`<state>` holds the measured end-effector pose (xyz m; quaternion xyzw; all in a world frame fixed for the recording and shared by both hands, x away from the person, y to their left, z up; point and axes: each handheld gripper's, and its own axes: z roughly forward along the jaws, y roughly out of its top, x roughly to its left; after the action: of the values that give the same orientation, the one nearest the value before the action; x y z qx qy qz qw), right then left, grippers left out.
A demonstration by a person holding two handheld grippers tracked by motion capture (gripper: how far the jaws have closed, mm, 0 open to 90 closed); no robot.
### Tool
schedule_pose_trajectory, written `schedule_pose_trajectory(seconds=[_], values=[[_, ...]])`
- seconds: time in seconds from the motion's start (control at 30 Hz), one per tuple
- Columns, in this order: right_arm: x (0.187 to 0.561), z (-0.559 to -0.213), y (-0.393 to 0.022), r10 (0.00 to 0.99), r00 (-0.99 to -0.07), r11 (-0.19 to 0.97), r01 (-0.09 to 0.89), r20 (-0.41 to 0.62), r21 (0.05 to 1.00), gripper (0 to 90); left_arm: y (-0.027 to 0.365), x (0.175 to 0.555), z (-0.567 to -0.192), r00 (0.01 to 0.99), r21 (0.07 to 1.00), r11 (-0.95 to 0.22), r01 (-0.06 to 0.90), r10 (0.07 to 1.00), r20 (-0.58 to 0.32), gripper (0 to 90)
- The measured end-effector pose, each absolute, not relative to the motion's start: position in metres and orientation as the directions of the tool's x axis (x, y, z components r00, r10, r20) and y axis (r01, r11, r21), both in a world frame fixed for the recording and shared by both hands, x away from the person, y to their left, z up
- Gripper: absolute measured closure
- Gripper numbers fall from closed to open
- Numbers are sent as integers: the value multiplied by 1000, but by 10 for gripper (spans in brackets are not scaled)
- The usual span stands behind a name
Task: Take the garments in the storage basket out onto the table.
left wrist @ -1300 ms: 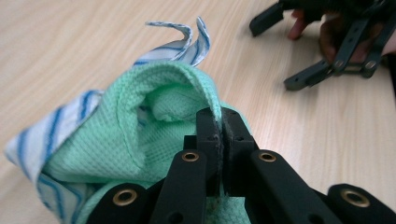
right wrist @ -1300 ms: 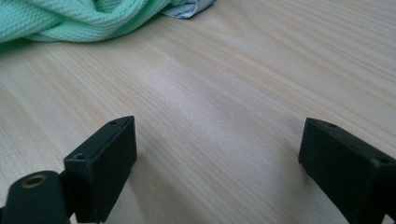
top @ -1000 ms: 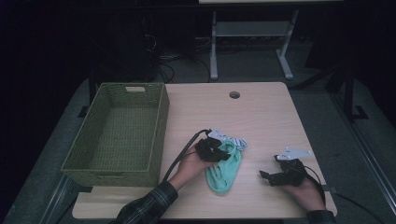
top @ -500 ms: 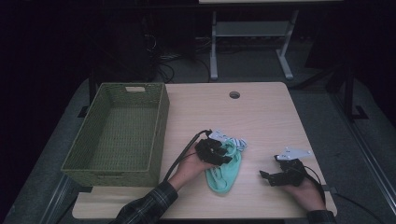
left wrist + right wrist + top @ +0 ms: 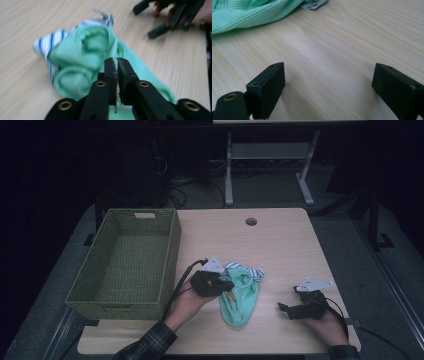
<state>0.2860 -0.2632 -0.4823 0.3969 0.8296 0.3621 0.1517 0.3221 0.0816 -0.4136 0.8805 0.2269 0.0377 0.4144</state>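
A mint-green cloth (image 5: pixel 241 302) lies crumpled on the wooden table (image 5: pixel 280 250), over a blue-and-white striped cloth (image 5: pixel 251 271). My left gripper (image 5: pixel 226 286) is at the green cloth's left side and points right. In the left gripper view its jaws have just been closing and now stand shut (image 5: pixel 117 61). They pinch a thin pale edge of the green cloth (image 5: pixel 82 52), with the striped cloth (image 5: pixel 46 43) behind. My right gripper (image 5: pixel 286 310) rests on the table to the right, open and empty (image 5: pixel 328 82). The green cloth (image 5: pixel 249 12) lies beyond it.
A green woven basket (image 5: pixel 171 251) stands empty at the table's left, close to my left hand. A round cable hole (image 5: pixel 251 221) is near the far edge. In the left gripper view the right gripper (image 5: pixel 150 20) shows at the top right.
My left gripper has drawn back a little to the left, toward the basket, and the green cloth's near edge has shifted with it. The right gripper has stayed put.
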Motion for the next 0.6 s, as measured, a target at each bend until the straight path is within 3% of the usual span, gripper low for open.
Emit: schedule_pose_trajectory(seconds=[0.4, 0.6], values=[[286, -482, -263, 768, -640, 424, 548, 35, 721, 110, 93, 310, -442, 865, 660, -604, 447, 481, -146, 894], [286, -482, -263, 768, -640, 424, 548, 35, 721, 111, 86, 314, -448, 879, 660, -623, 420, 459, -126, 887]])
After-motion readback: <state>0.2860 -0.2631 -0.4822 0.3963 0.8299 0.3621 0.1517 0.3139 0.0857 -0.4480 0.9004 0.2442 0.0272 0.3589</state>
